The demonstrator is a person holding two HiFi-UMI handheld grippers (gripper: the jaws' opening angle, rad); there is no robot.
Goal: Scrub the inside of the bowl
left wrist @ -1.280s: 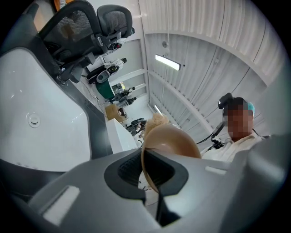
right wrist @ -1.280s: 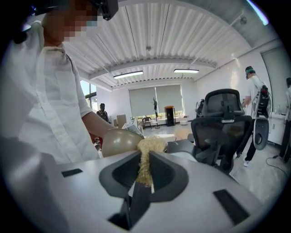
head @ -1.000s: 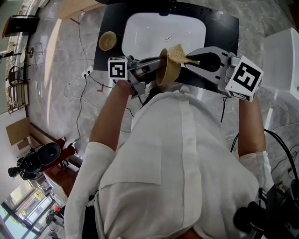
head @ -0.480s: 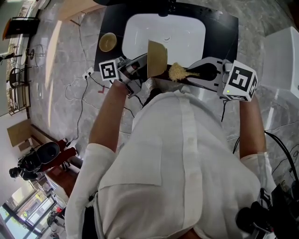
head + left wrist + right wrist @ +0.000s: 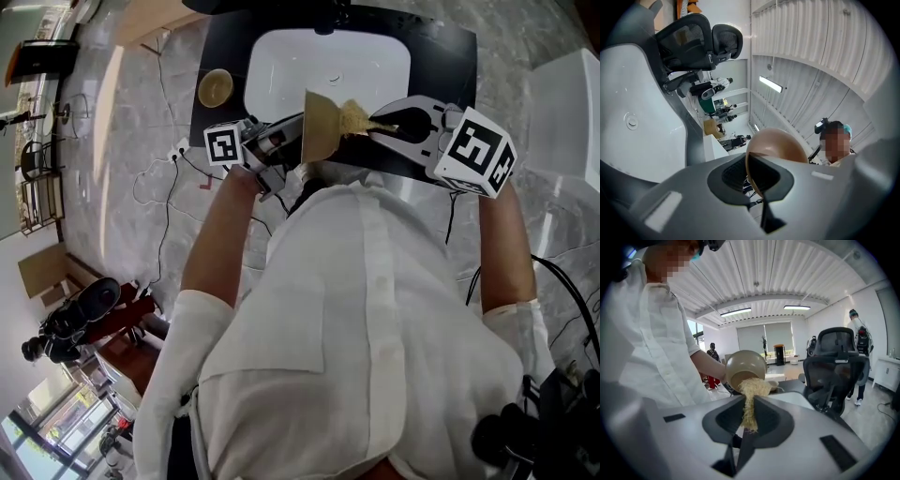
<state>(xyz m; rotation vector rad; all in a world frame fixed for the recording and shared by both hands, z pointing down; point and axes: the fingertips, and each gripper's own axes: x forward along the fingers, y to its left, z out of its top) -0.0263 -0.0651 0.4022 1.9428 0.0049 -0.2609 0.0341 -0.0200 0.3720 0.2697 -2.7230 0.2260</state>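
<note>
A tan bowl [image 5: 321, 127] is held on edge over the near rim of the white sink [image 5: 281, 75]. My left gripper [image 5: 292, 133] is shut on its rim, and the bowl [image 5: 776, 150] rises from between the jaws in the left gripper view. My right gripper [image 5: 375, 125] is shut on a straw-coloured scrubber [image 5: 353, 116]. The scrubber [image 5: 751, 397] presses into the open mouth of the bowl [image 5: 743, 367] in the right gripper view.
A second tan bowl [image 5: 215, 87] sits on the black counter [image 5: 211, 122] left of the sink. A tap [image 5: 330, 11] stands at the sink's far side. Cables [image 5: 159, 173] lie on the marble floor at the left. A white cabinet [image 5: 562, 122] is at the right.
The bowl has turned more upright on its edge and shifted slightly left. The scrubber dropped below the bowl's rim, then came back up against its inside.
</note>
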